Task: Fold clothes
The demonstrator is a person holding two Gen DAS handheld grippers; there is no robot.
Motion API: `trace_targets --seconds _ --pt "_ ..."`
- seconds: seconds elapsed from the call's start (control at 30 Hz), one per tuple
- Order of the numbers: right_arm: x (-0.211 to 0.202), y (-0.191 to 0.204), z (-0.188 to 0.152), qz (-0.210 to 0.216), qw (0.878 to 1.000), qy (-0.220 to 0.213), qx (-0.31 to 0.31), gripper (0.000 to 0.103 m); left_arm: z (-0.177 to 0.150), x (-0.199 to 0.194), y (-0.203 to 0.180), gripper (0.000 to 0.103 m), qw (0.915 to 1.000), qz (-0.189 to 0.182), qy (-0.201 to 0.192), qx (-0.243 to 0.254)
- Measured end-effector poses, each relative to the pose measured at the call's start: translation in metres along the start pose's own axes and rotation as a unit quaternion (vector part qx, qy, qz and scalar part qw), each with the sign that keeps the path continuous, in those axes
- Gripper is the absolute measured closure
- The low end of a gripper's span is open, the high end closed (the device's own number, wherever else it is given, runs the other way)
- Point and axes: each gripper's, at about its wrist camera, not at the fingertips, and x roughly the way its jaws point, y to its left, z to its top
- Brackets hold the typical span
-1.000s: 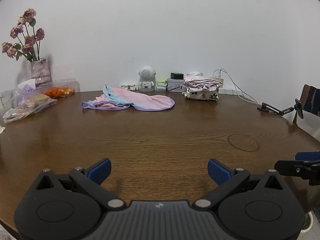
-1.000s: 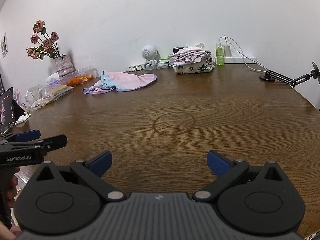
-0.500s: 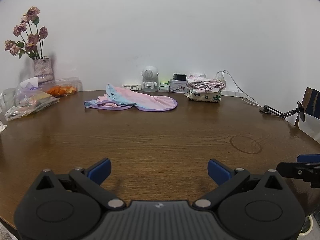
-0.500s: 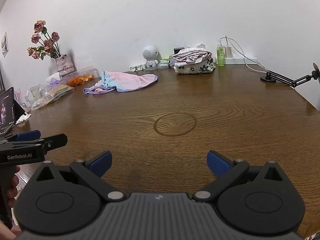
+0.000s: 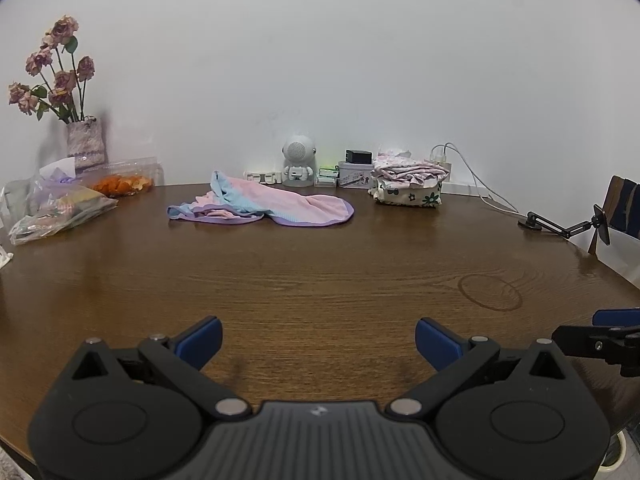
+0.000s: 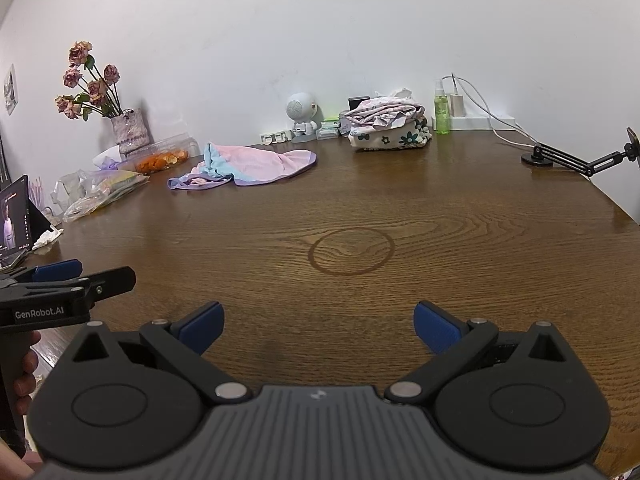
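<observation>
You are holding both grippers low over the near edge of a dark wooden table (image 5: pixel 320 272) that backs onto a plain white wall (image 5: pixel 320 60). Your left gripper (image 5: pixel 319 334) has its 2 blue-padded fingers spread wide with nothing between them, and your right gripper (image 6: pixel 319 322) stands just as wide and just as empty. In the right wrist view your left gripper shows at the left edge, with your hand (image 6: pixel 24 376) wrapped around its handle.

The garment to fold, a pink, blue and purple cloth (image 5: pixel 260 206), lies crumpled and spread on the far side of the table, well apart from both grippers. To its right a pile of floral clothes (image 5: pixel 410 184) sits near the wall. Between them stand a small white robot figure (image 5: pixel 298 162) and some small boxes (image 5: pixel 354 174).

At the far left you have a vase of dried roses (image 5: pixel 84 144), a clear box of orange snacks (image 5: pixel 122 184) and a plastic bag (image 5: pixel 56 212). A pale ring mark (image 6: pixel 351 251) stains the wood just ahead of your right gripper. On the right side a black articulated mount (image 6: pixel 576 158) rests on the table, near a green spray bottle (image 6: pixel 441 108) and a white cable (image 6: pixel 496 120).
</observation>
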Motion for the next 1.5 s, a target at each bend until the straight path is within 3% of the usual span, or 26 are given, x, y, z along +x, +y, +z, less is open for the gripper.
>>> trace_targets --seconds 0.9,1.27,1.37,1.5 --pt "0.004 0.007 0.004 0.01 1.0 0.005 -0.013 0.0 0.003 0.003 0.006 0.0 1.0 -0.001 0.003 -0.004" --pt "0.04 0.045 0.087 0.099 0.992 -0.009 -0.078 0.0 0.069 0.04 0.051 0.0 0.9996 0.022 -0.019 0.0" --pt "0.064 0.057 0.115 0.116 0.989 -0.005 -0.095 0.0 0.09 0.063 0.067 0.0 0.9987 0.043 -0.024 0.013" --pt "0.106 0.074 0.148 0.11 0.985 0.005 -0.133 0.0 0.115 0.11 0.096 0.0 0.9975 0.069 -0.001 0.016"
